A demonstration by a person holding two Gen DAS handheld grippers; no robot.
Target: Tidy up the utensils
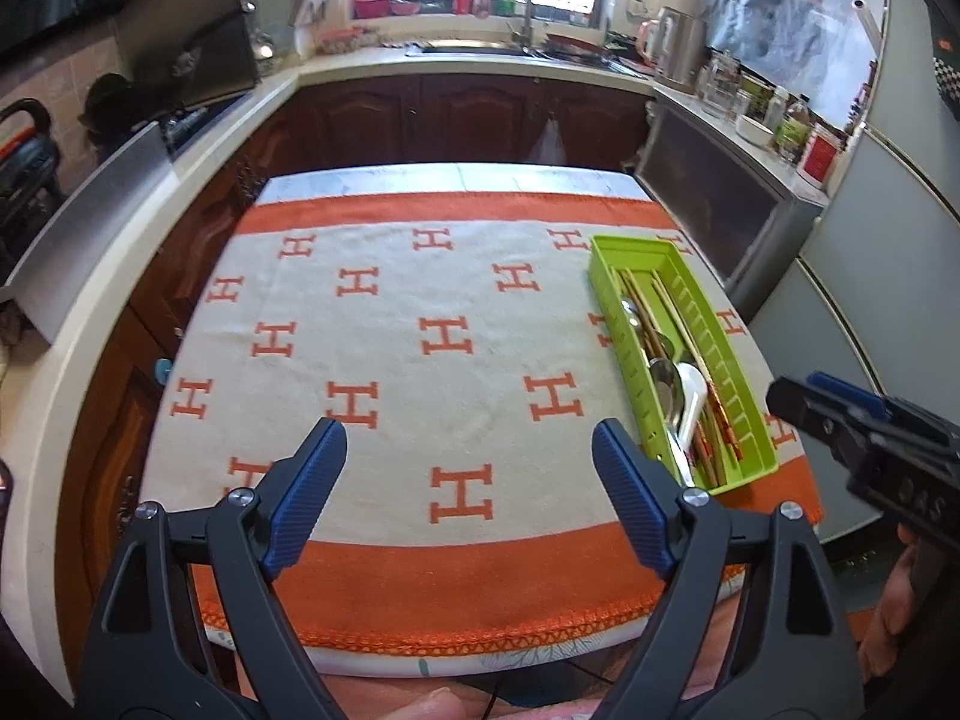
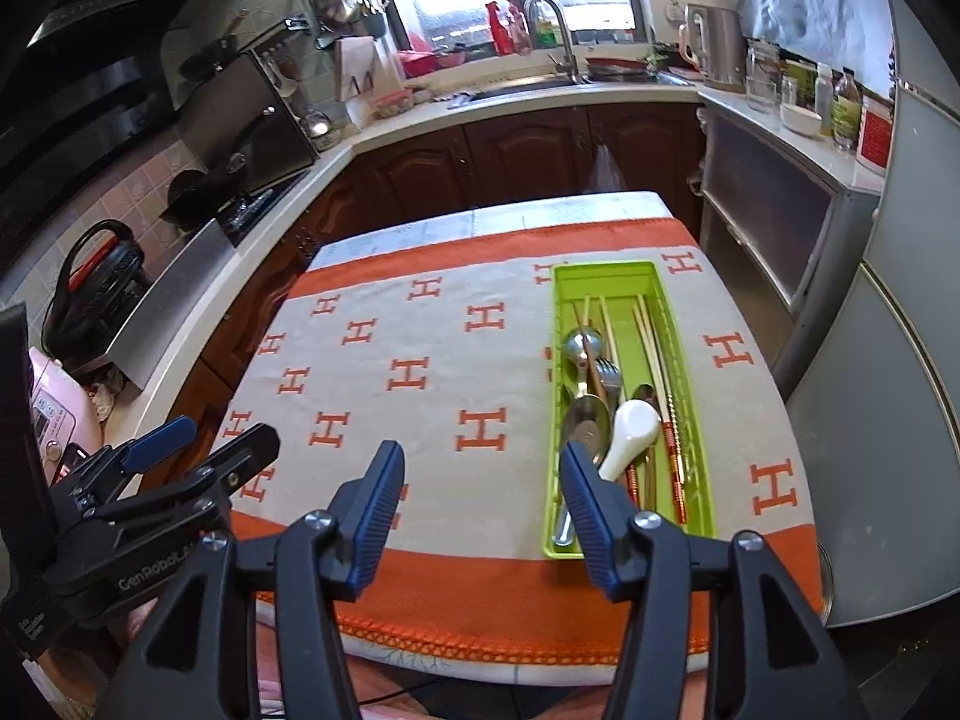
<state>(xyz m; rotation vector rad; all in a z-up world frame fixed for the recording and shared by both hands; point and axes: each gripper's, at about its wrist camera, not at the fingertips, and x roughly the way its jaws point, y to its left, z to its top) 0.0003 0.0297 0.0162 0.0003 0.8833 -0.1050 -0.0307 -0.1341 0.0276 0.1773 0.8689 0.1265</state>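
A lime-green utensil tray lies on the right side of the table. It holds metal spoons, a fork, a white ceramic spoon and several chopsticks. My left gripper hovers open above the cloth, left of the tray, with nothing between its blue pads. My right gripper is also open and empty, its right finger just in front of the tray's near end. Each gripper shows in the other's view, the right gripper at the right edge, the left gripper at the lower left.
A cream cloth with orange H marks and orange borders covers the table. Kitchen counters wrap around the left, back and right, with a sink, a kettle and jars. A grey fridge stands to the right.
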